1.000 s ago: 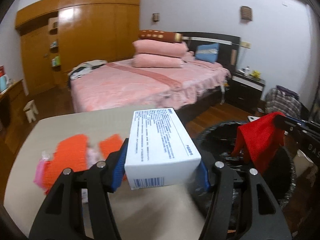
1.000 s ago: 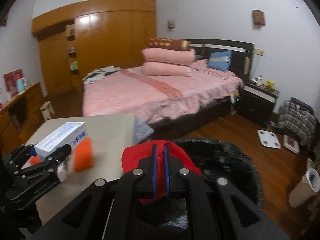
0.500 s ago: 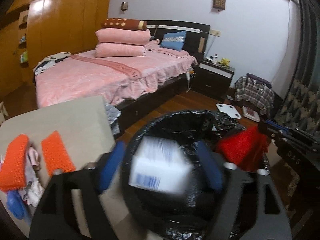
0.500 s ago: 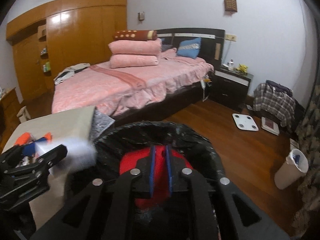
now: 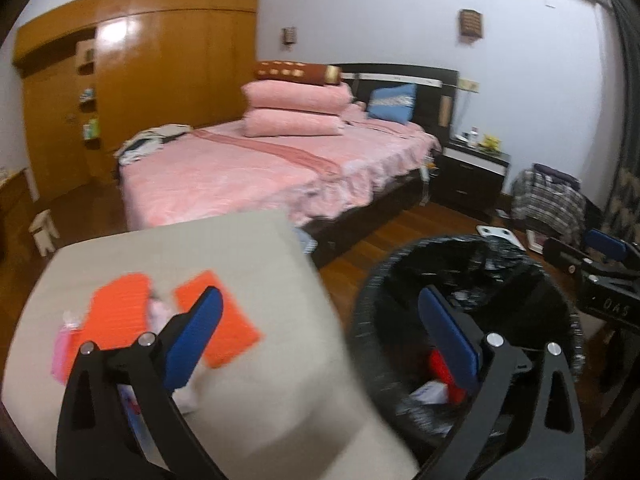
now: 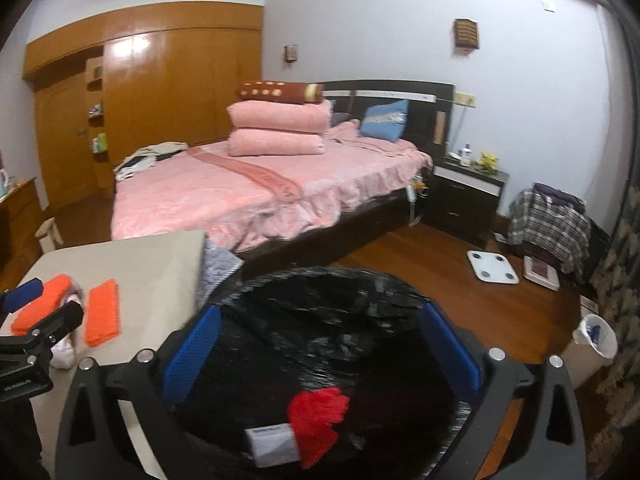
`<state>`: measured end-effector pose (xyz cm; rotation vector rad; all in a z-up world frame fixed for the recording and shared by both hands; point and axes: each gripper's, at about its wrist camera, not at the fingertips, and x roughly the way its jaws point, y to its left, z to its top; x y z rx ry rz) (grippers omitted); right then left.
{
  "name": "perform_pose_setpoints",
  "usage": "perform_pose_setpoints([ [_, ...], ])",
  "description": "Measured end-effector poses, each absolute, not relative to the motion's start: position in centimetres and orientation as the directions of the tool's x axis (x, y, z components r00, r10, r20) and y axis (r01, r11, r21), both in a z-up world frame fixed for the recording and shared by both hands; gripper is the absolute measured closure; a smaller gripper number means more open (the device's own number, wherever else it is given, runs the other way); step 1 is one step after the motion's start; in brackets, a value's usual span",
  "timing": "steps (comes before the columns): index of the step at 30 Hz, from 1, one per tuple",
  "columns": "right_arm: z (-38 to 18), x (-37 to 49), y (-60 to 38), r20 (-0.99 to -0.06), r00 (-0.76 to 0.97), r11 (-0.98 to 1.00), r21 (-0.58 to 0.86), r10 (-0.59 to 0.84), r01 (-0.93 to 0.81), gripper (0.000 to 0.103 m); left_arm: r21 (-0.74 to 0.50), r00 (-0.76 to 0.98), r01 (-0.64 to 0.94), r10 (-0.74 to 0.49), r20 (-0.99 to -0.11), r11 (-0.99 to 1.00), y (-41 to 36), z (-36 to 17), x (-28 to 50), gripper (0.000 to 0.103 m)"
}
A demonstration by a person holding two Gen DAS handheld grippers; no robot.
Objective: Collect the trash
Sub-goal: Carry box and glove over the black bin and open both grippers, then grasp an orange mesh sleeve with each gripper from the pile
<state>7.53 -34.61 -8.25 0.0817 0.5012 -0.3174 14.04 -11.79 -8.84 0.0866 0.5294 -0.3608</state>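
Note:
A bin lined with a black bag stands right of the beige table. A red cloth and a white box lie inside it. My right gripper is open and empty above the bin. My left gripper is open and empty over the table's right edge, beside the bin. Two orange pieces, a pink item and pale scraps lie on the table left of it.
A pink bed stands behind the table. A dark nightstand, a white scale on the wood floor, a pile of plaid clothes and a small white bin are to the right. Wooden wardrobes line the back wall.
The left gripper swung to the bin, opened and let go of the white box, then moved back toward the table. The right gripper opened and dropped the red cloth into the bin.

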Motion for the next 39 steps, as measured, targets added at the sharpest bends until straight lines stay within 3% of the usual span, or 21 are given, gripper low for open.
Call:
perform_pose_setpoints([
  [10, -8.5, 11.7, -27.2, -0.477, 0.870, 0.986, 0.038, -0.127, 0.164, 0.005, 0.042, 0.868, 0.142, -0.104, -0.485, 0.989, -2.3, -7.9, 14.7, 0.008],
  [20, -10.4, 17.0, -18.8, -0.495, 0.868, 0.998, 0.063, 0.042, -0.012, 0.006, 0.067, 0.865, 0.005, 0.029, -0.501, 0.998, 4.3, -8.6, 16.7, 0.008],
  [23, -11.5, 18.7, -16.9, -0.510, 0.858, 0.997, 0.063, 0.066, -0.039, 0.010, 0.062, 0.855, -0.013, 0.043, -0.517, 0.998, 5.5, -9.2, 17.5, 0.008],
  [27, -13.3, 20.5, -15.0, -0.544, 0.835, 0.996, 0.051, 0.085, -0.069, 0.018, 0.049, 0.835, -0.021, 0.044, -0.549, 0.999, 6.4, -10.3, 18.3, 0.020],
  [39, -18.4, 23.7, -12.8, -0.673, 0.731, 0.992, 0.046, 0.116, -0.114, 0.045, 0.027, 0.812, -0.005, 0.020, -0.583, 1.000, 6.5, -12.1, 18.8, 0.020],
])
